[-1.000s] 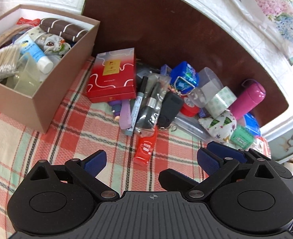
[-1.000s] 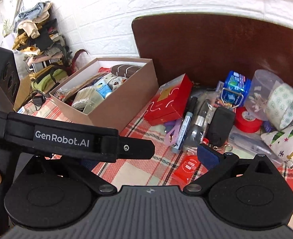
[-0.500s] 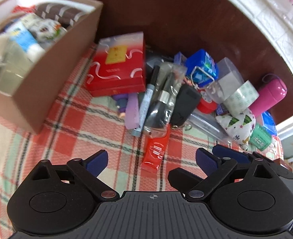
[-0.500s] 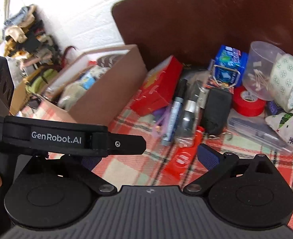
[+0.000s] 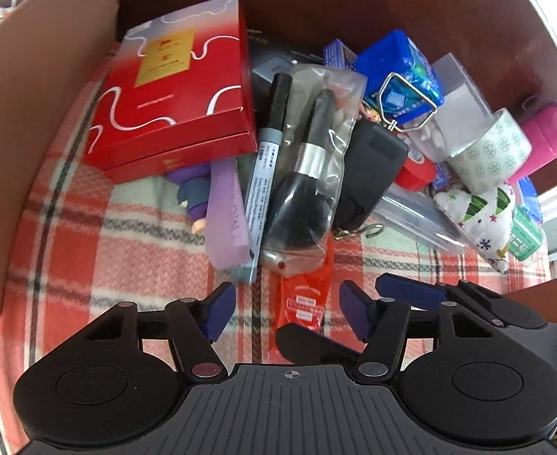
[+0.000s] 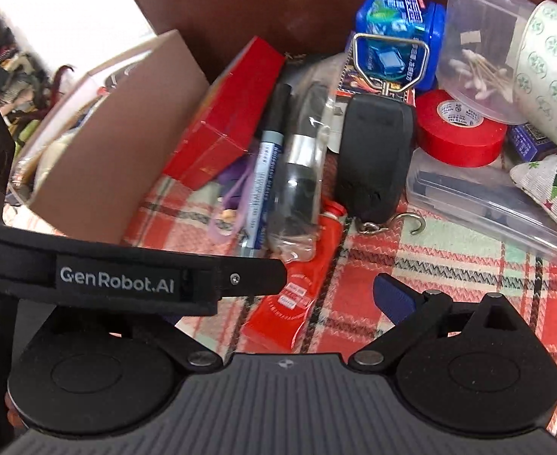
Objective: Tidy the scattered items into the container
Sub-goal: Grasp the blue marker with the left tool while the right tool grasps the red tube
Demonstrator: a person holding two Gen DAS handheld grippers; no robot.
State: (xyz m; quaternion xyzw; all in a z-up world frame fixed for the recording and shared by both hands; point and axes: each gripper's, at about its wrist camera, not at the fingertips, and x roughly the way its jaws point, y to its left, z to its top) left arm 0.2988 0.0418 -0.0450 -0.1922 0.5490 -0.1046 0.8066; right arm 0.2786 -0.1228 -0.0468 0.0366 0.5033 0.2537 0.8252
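- Two blue fingers of the left gripper (image 5: 287, 305) are standing wide apart in the left wrist view, holding nothing.
- Right between those fingers, the flat red packet (image 5: 304, 295) is lying on the checked cloth (image 5: 100, 250), with its far end tucked under the bagged brush (image 5: 304, 174).
- I think this packet is the thing to pick up now, because it is sitting in the gap already.
- To do it well, the fingers should be going low, squeezing the packet by its two long sides, then sliding it toward the gripper so the brush bag is not coming along.
- Just past the left finger, the grey marker (image 5: 265, 174) and the purple strip (image 5: 227, 220) are lying close, so that finger should be keeping clear of them.
- Far to the left of the fingers, the brown box (image 5: 39, 132) is waiting, and that is where the packet should be going.
- Moving to the right wrist view, the right gripper (image 6: 274, 295) is also open and empty, though a black strap is hiding its left finger.
- The same red packet (image 6: 297, 284) is lying between these fingers too, so only one gripper should be grabbing it.
- Ahead of the right finger, the black key fob (image 6: 375, 159) is resting, and the red tape roll (image 6: 460, 129) is sitting beyond it.
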